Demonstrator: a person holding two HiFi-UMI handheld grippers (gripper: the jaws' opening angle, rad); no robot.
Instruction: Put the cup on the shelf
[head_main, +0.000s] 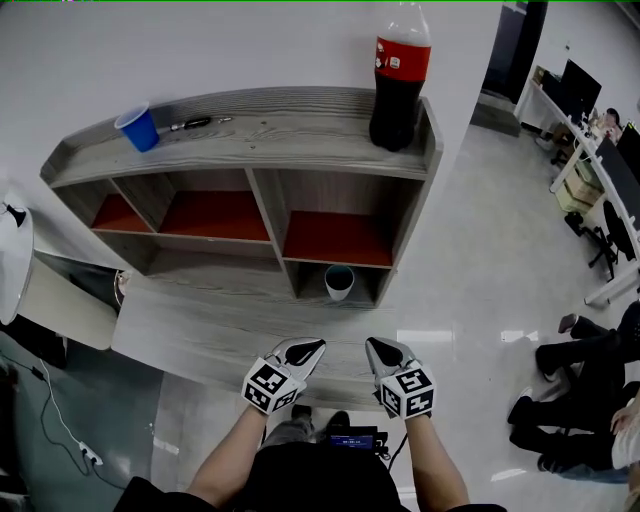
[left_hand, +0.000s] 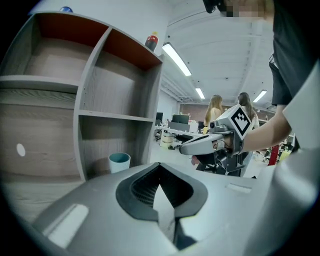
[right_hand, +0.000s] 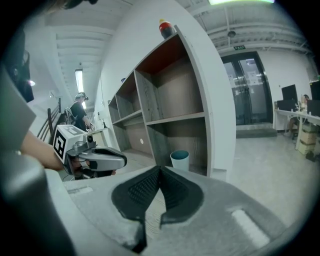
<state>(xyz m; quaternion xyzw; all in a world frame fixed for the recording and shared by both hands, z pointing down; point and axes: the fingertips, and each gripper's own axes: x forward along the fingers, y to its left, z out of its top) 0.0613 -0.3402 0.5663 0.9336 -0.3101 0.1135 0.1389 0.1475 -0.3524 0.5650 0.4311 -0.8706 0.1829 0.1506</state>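
bright ceiling strips, glare on floor, warped edges

Grey left tool and right tool carry black-and-white marker cubes; top seems dark.

One wooden shelf, two cups, a blue cup far left on its top and a white cup in the lower right compartment, one cola bottle far right on top, one dark pen-like thing beside the blue cup, two hand-held grippers, the left gripper and the right gripper
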